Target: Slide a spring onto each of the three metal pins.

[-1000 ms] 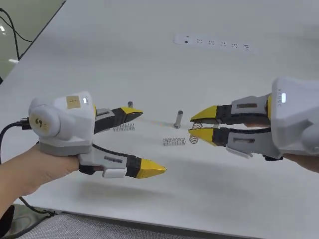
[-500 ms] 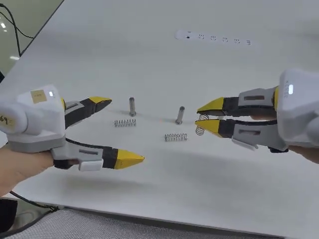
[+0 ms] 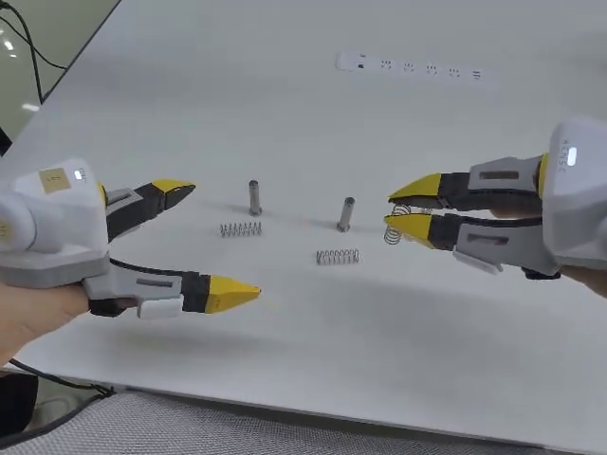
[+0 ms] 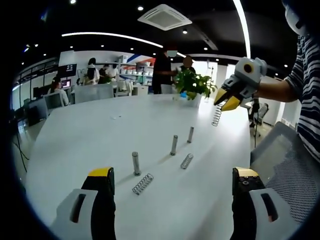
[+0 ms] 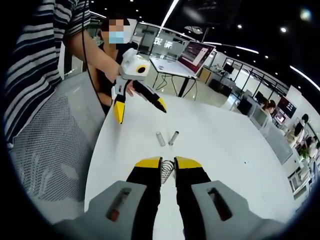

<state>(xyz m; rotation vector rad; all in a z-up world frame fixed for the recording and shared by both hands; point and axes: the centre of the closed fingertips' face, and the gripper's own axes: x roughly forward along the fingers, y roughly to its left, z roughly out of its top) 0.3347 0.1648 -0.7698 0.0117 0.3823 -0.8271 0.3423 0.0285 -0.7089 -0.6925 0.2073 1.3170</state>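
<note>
One spring point(image 3: 393, 233) is held pinched between the narrowed jaws of the right gripper point(image 3: 410, 209), above the table point(image 3: 313, 360) at the right, just right of an upright pin point(image 3: 346, 214). From the left gripper view its long axis is judged roughly upright, with the free end pointing down. The left gripper point(image 3: 202, 238) is held at the near left, jaws spread wide with nothing between them. A second spring point(image 3: 240, 229) and a third spring point(image 3: 338, 256) are seen lying flat, long axes left to right, the second just near the left pin point(image 3: 254, 197). No pin is sleeved yet, so the first fitting is judged in hand. Next, the hanging end must be centred over a pin top, kept in line, and lowered.
</note>
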